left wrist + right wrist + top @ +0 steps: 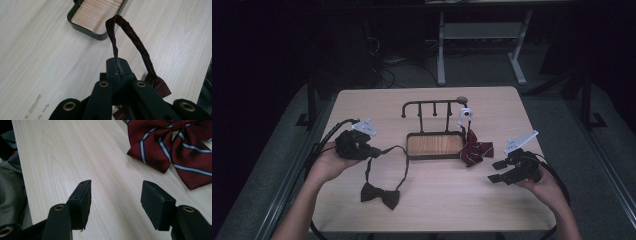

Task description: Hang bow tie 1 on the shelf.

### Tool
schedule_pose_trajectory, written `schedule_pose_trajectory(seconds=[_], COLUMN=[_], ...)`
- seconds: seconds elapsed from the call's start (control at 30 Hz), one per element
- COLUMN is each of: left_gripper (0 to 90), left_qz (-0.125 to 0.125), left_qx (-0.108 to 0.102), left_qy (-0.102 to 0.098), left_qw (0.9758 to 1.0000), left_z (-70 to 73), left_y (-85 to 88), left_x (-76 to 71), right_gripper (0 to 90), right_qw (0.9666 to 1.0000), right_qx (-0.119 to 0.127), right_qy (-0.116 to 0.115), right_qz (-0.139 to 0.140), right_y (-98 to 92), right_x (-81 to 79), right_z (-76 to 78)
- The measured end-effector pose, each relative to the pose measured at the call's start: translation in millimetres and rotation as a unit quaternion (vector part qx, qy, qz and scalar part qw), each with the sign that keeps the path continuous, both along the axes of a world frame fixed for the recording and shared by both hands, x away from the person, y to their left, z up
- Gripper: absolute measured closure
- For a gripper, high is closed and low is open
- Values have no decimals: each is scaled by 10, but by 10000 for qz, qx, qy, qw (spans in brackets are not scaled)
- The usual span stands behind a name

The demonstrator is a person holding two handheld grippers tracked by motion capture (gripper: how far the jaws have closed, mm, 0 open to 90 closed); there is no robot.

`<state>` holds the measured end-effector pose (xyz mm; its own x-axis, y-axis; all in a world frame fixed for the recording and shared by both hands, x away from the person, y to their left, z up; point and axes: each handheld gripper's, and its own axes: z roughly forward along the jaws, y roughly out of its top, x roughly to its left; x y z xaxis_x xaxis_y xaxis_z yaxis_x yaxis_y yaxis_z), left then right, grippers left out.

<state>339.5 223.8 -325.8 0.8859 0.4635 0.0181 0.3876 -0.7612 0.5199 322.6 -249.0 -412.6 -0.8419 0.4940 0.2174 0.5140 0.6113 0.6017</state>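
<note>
Two grippers: one per hand, both over the light wood table (432,205).
Left gripper (373,151): jaws clamped together on the strap (130,31) of the dark bow tie (380,195); strap pinched right at the tips in the left gripper view.
Strap: thin dark-red band, looping up from the jaws toward the tray, then curving back down to the tie's fabric beside the gripper.
Dark bow tie: bow lying flat on the table near the front edge, between the two hands; strap running up from it to the left gripper.
Right gripper (116,195): jaws apart, nothing between the pads, bare tabletop underneath.
Striped bow tie (172,147): red with pale stripes, flat on the table just beyond the right gripper, touching the tray's right end.
Tray (409,150): dark rim, wood floor, mid-table, with a hook rack (432,104) rising behind it.
</note>
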Motion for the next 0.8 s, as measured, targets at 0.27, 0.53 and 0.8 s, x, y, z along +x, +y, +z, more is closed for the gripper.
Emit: schedule_pose_trajectory(seconds=[0.27,0.53,0.8], left_gripper=[900,900,900], left_qz=[-58,-158,-224], left_qx=[31,40,2], left_qy=[-44,-63,-61], left_qw=[10000,9998,9997], left_z=[134,236,316], left_y=[-6,-35,-78], left_x=[-14,-12,-4], right_gripper=[412,413,414], right_qw=[10000,10000,10000], right_qx=[-24,-31,-40], right_qy=[-13,-25,-41], right_qz=[34,34,71], right_y=[13,13,12], right_x=[-5,-2,-7], right_z=[-2,6,-3])
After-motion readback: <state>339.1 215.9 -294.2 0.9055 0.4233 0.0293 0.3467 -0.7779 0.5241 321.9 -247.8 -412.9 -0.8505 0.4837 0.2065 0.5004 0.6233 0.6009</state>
